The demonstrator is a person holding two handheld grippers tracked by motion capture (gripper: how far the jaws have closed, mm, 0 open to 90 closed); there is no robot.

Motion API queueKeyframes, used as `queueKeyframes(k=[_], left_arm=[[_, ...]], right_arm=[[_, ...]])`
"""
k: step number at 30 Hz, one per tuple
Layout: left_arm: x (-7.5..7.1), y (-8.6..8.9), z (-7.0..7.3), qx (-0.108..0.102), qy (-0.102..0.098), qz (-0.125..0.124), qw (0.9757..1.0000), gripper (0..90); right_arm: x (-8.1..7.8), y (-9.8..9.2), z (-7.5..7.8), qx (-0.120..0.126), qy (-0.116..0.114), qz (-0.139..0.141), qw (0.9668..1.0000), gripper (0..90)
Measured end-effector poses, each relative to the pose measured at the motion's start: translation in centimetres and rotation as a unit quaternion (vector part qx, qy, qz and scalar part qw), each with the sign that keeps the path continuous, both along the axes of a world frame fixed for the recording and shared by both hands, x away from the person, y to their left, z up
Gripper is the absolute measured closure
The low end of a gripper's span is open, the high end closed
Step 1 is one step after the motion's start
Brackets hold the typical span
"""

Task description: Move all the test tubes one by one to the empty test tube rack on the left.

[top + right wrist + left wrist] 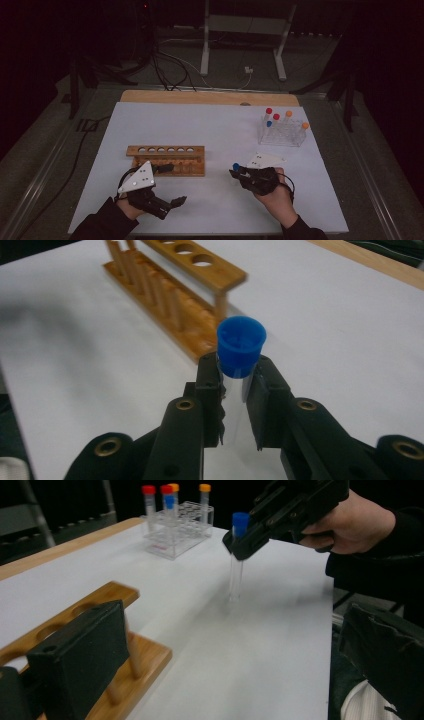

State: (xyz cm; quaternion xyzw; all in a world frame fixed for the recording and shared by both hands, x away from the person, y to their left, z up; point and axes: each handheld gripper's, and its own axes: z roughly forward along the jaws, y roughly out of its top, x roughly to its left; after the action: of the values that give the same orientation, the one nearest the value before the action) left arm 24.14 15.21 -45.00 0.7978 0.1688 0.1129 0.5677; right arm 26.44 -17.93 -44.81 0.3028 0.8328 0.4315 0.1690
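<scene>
The right gripper (234, 385) is clamping a blue-capped tube (241, 346) upright above the white table (215, 130), between the clear rack (281, 133) and the wooden rack (167, 159); the wooden rack's holes are standing empty; the left gripper (172, 186) is hanging open, holding nothing.

Wooden rack (167, 159): light varnished wood with visible grain, smooth; tabletop (210, 130) has a matt white sheet over a wood edge. Tube (235, 575) is clear glossy plastic with a matt blue plastic cap (241, 345); far rack (281, 133) is clear shiny acrylic. Right hand-held gripper (235, 385): matt black plastic, brass-look inserts.
</scene>
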Motion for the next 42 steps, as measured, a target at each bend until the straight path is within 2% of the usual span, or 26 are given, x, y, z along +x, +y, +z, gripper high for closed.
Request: queueKeyframes(k=[2,5,6,9,11,21,23,24,25,30,31,32,33,36,38,42], left_arm=[[0.2,-0.4,0.1,0.003,0.001,0.001,1.0000,0.5],[1.0,-1.5,0.3,0.005,0.011,-0.012,0.9998,0.5],[1.3,-1.8,0.3,0.001,0.016,-0.019,0.9997,0.5],[1.8,-2.8,0.6,0.002,0.018,-0.027,0.9995,0.5],[2.2,-3.4,0.9,-0.001,0.029,-0.037,0.9989,0.5],[3.1,-6.3,1.1,-0.010,0.031,-0.063,0.9975,5.3],[3.1,-6.9,1.2,-0.014,0.028,-0.067,0.9973,8.6],[3.0,-7.1,1.4,-0.016,0.027,-0.071,0.9970,13.4],[3.0,-7.3,1.5,-0.017,0.023,-0.072,0.9970,13.4],[3.0,-8.1,1.7,-0.016,0.014,-0.072,0.9972,32.4],[3.1,-8.2,1.7,-0.018,0.018,-0.075,0.9969,32.4],[3.2,-8.3,1.7,-0.018,0.017,-0.074,0.9969,39.3],[3.2,-8.4,1.6,-0.009,0.011,-0.076,0.9970,42.9],[3.2,-8.6,1.6,-0.003,0.007,-0.079,0.9969,52.3],[3.2,-8.8,1.5,-0.004,0.008,-0.083,0.9965,56.7],[3.0,-9.3,1.4,0.013,-0.002,-0.084,0.9964,63.8]], right_arm=[[-0.1,0.2,0.0,0.000,0.001,0.005,1.0000,76.9],[-0.6,0.8,0.1,0.001,0.000,0.019,0.9998,76.9],[-0.7,0.9,0.1,0.003,0.000,0.022,0.9998,76.9],[-0.9,1.1,0.1,0.003,0.001,0.028,0.9996,76.9],[-1.1,1.3,0.1,0.006,0.002,0.034,0.9994,77.0],[-1.5,1.9,0.0,0.010,0.006,0.050,0.9987,76.9],[-1.5,1.9,0.0,0.011,0.006,0.052,0.9985,77.0],[-1.5,1.9,0.0,0.012,0.007,0.054,0.9985,76.9],[-1.5,1.9,0.0,0.012,0.007,0.054,0.9985,76.9],[-1.7,2.0,0.0,0.016,0.007,0.057,0.9982,76.9],[-1.7,2.0,0.0,0.016,0.007,0.057,0.9982,76.9],[-1.7,2.1,0.1,0.016,0.005,0.058,0.9982,76.9],[-1.7,2.1,0.1,0.017,0.006,0.060,0.9980,76.9],[-1.8,2.1,0.2,0.017,0.006,0.061,0.9980,76.9],[-1.8,2.2,0.1,0.017,0.006,0.062,0.9979,76.9],[-1.8,2.2,0.2,0.017,0.006,0.063,0.9979,76.9]])
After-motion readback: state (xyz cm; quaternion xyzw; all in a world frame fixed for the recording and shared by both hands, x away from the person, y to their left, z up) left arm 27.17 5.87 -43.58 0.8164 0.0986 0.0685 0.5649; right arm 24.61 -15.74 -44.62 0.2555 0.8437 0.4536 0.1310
